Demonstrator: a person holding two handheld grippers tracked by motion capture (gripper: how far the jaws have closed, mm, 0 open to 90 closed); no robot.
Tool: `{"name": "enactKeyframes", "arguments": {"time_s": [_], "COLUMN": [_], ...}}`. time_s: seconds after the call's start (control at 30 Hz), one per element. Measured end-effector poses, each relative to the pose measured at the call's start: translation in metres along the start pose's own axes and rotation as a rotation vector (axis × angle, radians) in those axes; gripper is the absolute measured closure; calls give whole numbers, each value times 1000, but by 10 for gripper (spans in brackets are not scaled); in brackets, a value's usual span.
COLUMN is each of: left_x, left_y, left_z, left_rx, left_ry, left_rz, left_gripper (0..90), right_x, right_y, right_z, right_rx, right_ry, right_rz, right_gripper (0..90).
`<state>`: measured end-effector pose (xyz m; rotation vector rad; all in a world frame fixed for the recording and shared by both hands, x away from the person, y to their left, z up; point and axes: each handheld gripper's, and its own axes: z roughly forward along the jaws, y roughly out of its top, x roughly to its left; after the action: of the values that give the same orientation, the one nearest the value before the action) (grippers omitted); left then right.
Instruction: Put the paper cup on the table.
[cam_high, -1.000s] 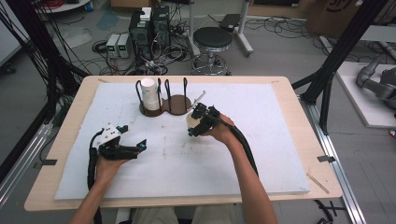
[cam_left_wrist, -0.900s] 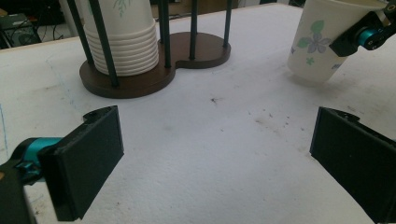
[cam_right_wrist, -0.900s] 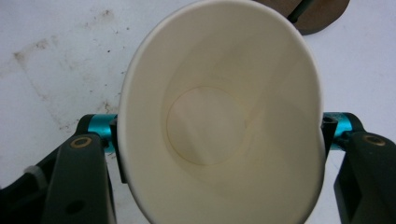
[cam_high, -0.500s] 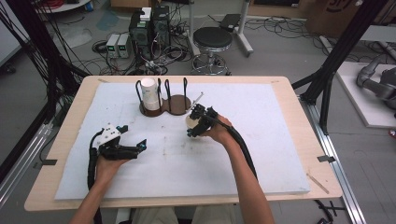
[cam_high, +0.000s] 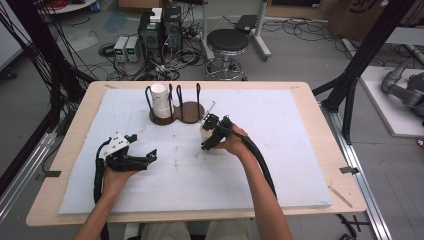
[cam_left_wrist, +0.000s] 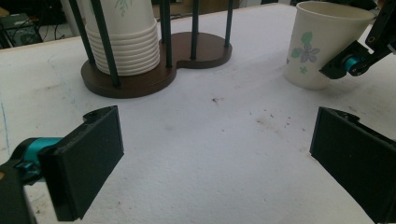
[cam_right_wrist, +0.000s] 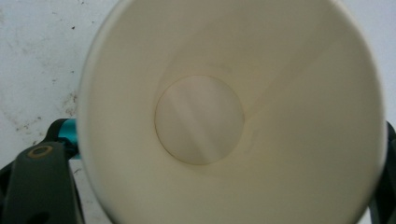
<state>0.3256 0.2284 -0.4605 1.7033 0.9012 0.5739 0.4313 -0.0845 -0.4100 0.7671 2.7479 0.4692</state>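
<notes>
right claw (cam_high: 209, 134): jaws have just been opening and stand wide, one on either side of the paper cup (cam_high: 206, 136); whether the pads touch its wall I cannot tell
paper cup: upright on the white mat (cam_high: 280, 150), just in front of the brown rack (cam_high: 190, 113), its mouth facing the right claw's camera
left claw (cam_high: 150, 157): jaws spread wide, nothing between them, well apart from the cup
rack: holds a stack of cups (cam_high: 160, 99)
</notes>
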Motion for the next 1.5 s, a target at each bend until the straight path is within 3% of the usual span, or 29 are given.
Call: {"name": "enactKeyframes", "arguments": {"time_s": [0.33,0.43,0.57,0.87,1.03,1.27,1.5], "left_x": [0,0,0,0,0,0,0], "left_y": [0,0,0,0,0,0,-1], "left_z": [0,0,0,0,0,0,-2], "left_rx": [0,0,0,1,2,-1,-21], "left_ry": [-1,-1,-1,4,6,5,-2], "left_rz": [0,0,1,-2,-1,3,5], "left_gripper": [27,27,26,26,27,26,27], "right_x": [-2,-4,-4,-3,-1,1,-1], "right_y": [-2,-8,-19,-40,-65,-94,-134], "right_z": [-4,-9,-11,-23,-32,-39,-42], "right_rx": [-9,-49,-64,-143,-218,-316,-394], "right_ry": [1,7,34,33,42,33,-10], "right_rz": [11,25,50,68,110,129,198], "right_gripper": [172,172,172,172,173,173,173]}}
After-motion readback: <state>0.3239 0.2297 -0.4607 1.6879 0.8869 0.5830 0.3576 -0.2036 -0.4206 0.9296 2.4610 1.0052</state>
